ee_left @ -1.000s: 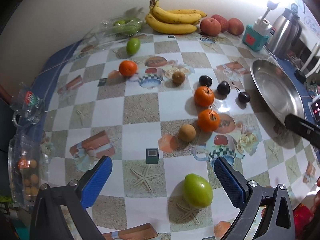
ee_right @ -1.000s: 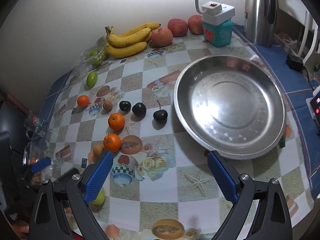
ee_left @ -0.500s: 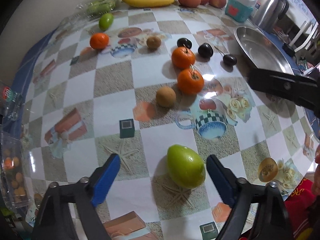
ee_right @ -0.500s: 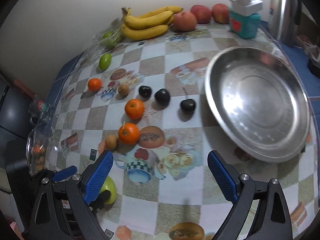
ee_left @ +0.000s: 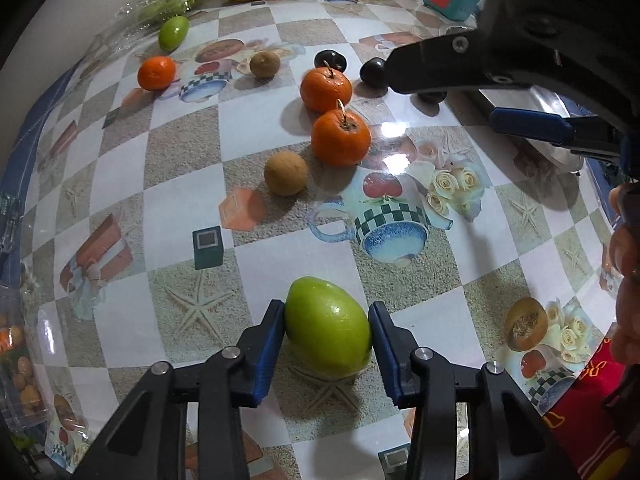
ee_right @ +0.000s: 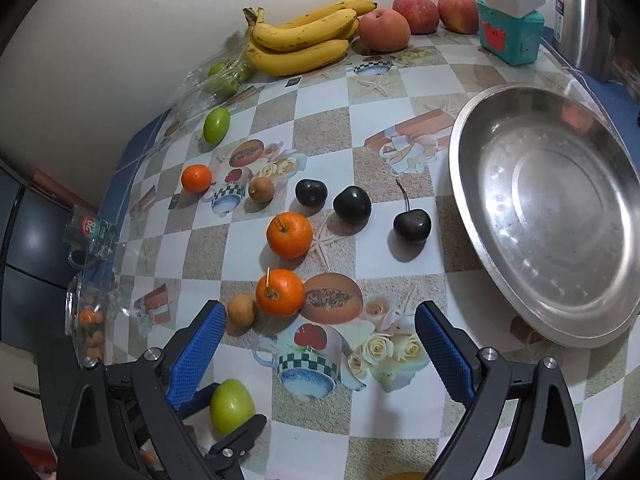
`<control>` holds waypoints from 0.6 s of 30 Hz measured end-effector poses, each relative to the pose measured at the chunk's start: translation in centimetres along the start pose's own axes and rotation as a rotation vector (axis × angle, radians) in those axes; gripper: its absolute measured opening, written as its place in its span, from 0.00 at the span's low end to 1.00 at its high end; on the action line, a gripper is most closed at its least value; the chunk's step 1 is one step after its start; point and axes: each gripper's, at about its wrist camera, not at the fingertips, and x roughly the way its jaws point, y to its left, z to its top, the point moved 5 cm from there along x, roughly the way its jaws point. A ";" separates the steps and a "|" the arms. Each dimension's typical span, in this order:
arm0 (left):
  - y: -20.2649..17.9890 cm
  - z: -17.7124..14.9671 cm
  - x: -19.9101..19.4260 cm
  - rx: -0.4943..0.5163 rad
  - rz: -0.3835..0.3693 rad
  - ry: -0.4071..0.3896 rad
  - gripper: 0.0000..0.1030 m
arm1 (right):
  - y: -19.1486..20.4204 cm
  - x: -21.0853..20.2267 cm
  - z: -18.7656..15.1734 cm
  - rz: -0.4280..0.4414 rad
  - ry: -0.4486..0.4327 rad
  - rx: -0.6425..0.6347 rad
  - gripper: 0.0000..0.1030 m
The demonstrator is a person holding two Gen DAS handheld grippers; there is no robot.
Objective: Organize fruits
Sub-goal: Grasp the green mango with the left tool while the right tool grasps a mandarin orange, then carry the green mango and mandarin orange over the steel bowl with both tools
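A green oval fruit (ee_left: 326,332) lies on the patterned tablecloth near the front edge. My left gripper (ee_left: 326,322) is closing on it, and both blue pads touch its sides. The same green fruit (ee_right: 232,406) shows at the lower left of the right wrist view. My right gripper (ee_right: 320,340) hangs open above the cloth with nothing between its fingers. Just ahead of it are two oranges (ee_right: 279,293) and a brown longan (ee_right: 241,310). Three dark cherries (ee_right: 352,204) lie beyond. The steel plate (ee_right: 460,184) on the right holds nothing.
Bananas (ee_right: 304,44) and peaches (ee_right: 384,30) line the back wall beside a teal box (ee_right: 510,36) and a steel kettle (ee_right: 588,20). Another green fruit (ee_right: 216,125), a small orange (ee_right: 196,178) and a clear fruit box (ee_right: 88,320) are at the left.
My left gripper came down over the green fruit and its jaws narrowed from wide open until they touch it. My right gripper moved left and lower, toward the oranges.
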 end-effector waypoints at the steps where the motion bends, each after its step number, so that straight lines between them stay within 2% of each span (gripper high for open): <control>1: 0.3 0.1 0.0 -0.006 -0.003 0.000 0.44 | 0.0 0.1 0.1 -0.003 0.000 0.003 0.93; 6: 2.8 0.7 -0.3 -0.083 0.012 -0.016 0.44 | -0.1 0.8 0.3 -0.001 0.015 0.018 0.93; 10: 6.3 1.5 -1.1 -0.220 0.035 -0.037 0.44 | 0.4 1.4 0.4 -0.008 0.023 0.010 0.93; 15: 10.6 3.0 -2.9 -0.382 0.111 -0.086 0.44 | 1.3 2.3 0.4 -0.011 0.043 -0.002 0.92; 17: 12.0 3.6 -3.8 -0.450 0.117 -0.110 0.44 | 1.7 2.7 0.5 -0.017 0.047 -0.008 0.87; 18: 12.4 3.9 -4.1 -0.468 0.123 -0.117 0.44 | 1.8 2.8 0.6 -0.019 0.048 -0.010 0.80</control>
